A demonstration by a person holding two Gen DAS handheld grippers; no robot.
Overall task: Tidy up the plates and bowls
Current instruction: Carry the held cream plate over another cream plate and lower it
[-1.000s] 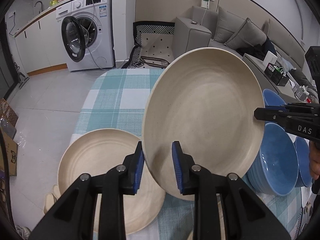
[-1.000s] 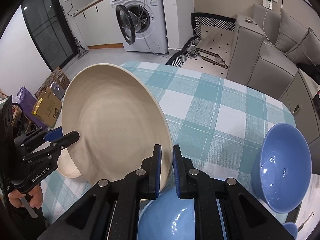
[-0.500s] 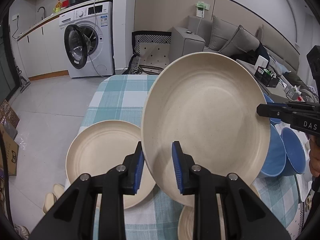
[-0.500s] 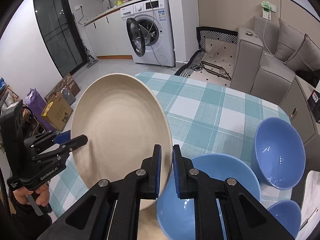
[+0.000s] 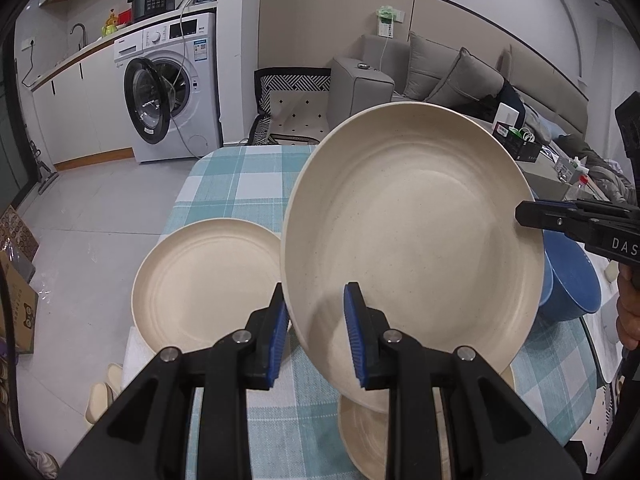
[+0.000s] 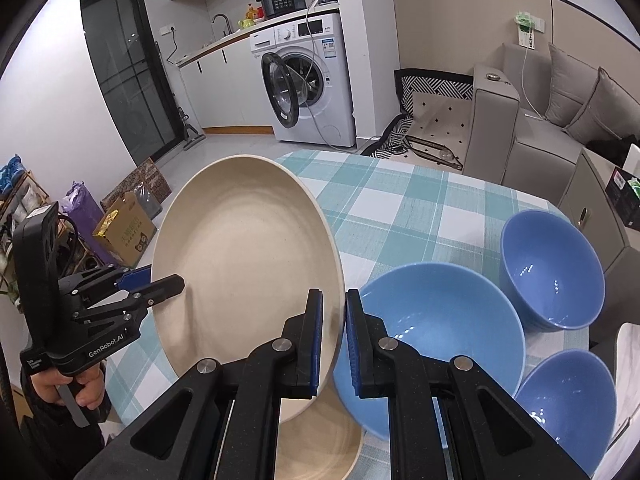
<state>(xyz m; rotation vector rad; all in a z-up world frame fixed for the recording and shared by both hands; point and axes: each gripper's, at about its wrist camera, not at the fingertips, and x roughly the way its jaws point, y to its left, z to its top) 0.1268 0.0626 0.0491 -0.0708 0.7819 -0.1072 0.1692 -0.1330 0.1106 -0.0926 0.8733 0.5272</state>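
A large beige plate is held tilted above the checked table, gripped at opposite rims by both grippers. My left gripper is shut on its near rim. My right gripper is shut on the plate's other rim; it also shows in the left wrist view. A second beige plate lies flat on the table at the left. Another beige plate lies under the held one. Three blue bowls stand at the right.
The table's left edge drops to a tiled floor. A washing machine with its door open and a grey sofa stand beyond the table. Cardboard boxes sit on the floor.
Both grippers have lifted the large plate higher off the table. More of the flat plate, the plate beneath and the blue bowls has come into view.
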